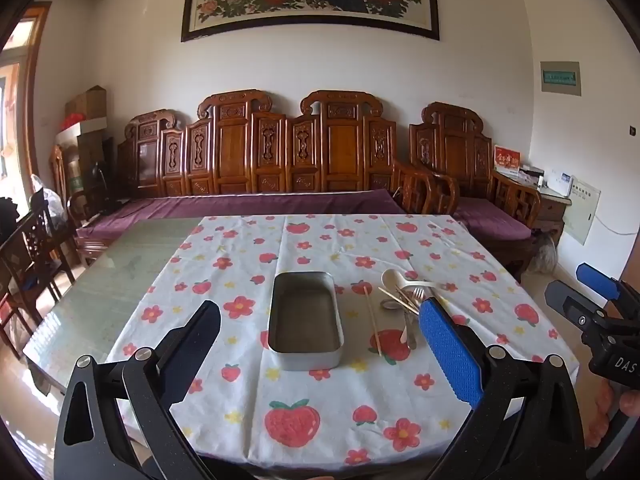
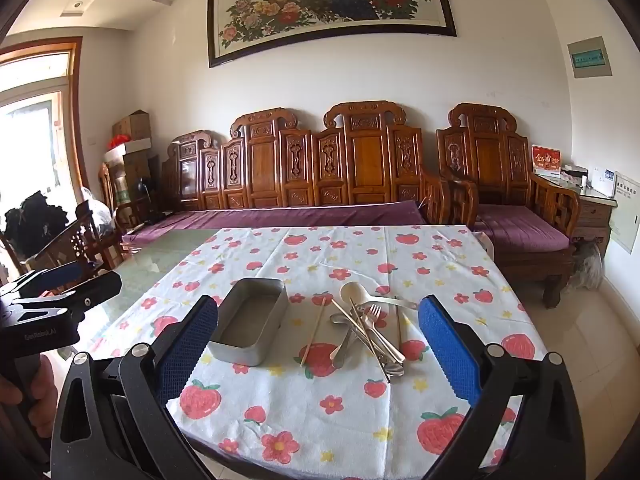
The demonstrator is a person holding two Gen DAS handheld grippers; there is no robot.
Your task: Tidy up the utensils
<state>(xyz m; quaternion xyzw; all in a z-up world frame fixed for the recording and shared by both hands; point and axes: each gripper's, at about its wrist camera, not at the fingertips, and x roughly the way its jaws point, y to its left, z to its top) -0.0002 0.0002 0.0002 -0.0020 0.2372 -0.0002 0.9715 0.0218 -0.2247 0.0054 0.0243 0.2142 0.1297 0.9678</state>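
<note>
An empty metal tin [image 1: 306, 320] [image 2: 250, 322] rests on the strawberry-print tablecloth [image 1: 312, 400] [image 2: 320, 408]. To its right lies a loose pile of utensils [image 1: 404, 304] [image 2: 368, 328]: a white spoon [image 2: 354, 292], a fork [image 2: 374, 314], metal spoons and wooden chopsticks, with one chopstick [image 1: 373, 320] [image 2: 314, 330] lying apart beside the tin. My left gripper [image 1: 320, 344] hovers open above the near part of the table, facing the tin. The right gripper [image 2: 318, 344] also stands open, facing the pile. Neither holds anything.
A glass tabletop [image 1: 120, 280] shows bare left of the cloth. A carved wooden sofa [image 1: 280, 152] with purple cushions runs behind the table, and dark chairs [image 1: 32, 256] stand at the left. The right gripper [image 1: 600, 312] shows at the left wrist view's edge.
</note>
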